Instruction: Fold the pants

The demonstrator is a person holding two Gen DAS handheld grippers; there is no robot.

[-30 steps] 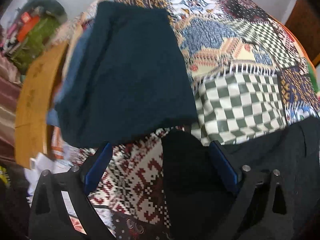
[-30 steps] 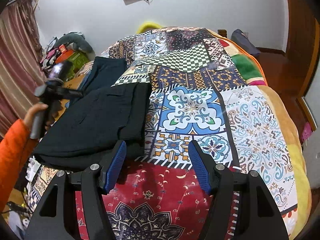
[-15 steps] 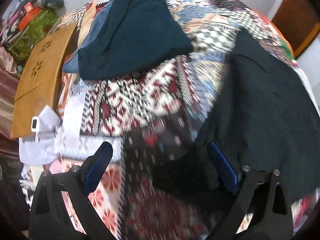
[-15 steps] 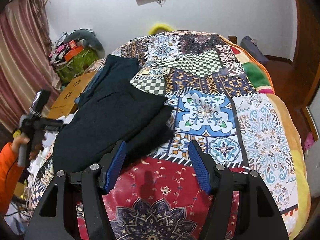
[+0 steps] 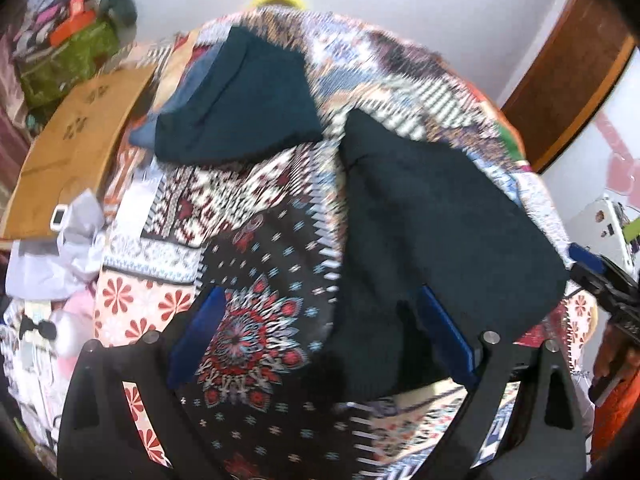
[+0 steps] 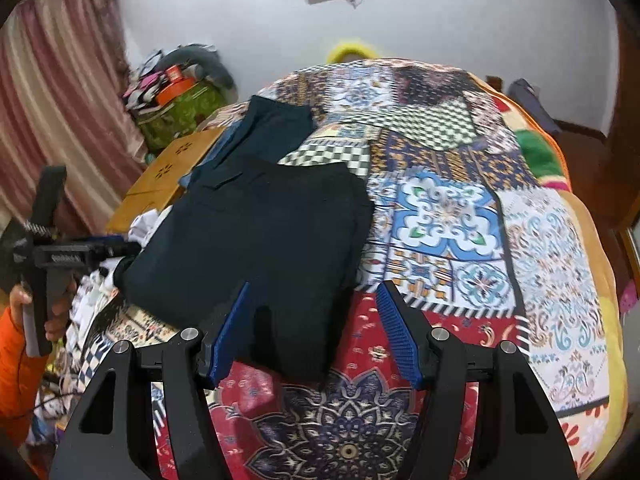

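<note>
The black pants (image 6: 264, 240) lie folded into a rough rectangle on the patterned bedspread (image 6: 448, 216); they also show in the left wrist view (image 5: 432, 240). My right gripper (image 6: 314, 320) is open, its blue pads on either side of the pants' near corner, just above it. My left gripper (image 5: 320, 328) is open and empty, with its right pad over the pants' near edge and its left pad over the bedspread (image 5: 256, 320). The left gripper also shows at the far left of the right wrist view (image 6: 116, 246), beside the pants' left edge.
A second folded dark teal garment (image 6: 272, 128) lies farther up the bed (image 5: 244, 100). A wooden board (image 6: 164, 176) and white clutter (image 5: 60, 248) sit off the bed's left side. Bags and boxes (image 6: 176, 96) are piled by the curtain. A wooden door (image 5: 560, 92) is at the right.
The left gripper has drawn back and swung from over the teal garment to the near edge of the black pants. The right gripper has moved closer to the pants. Both stayed open.
</note>
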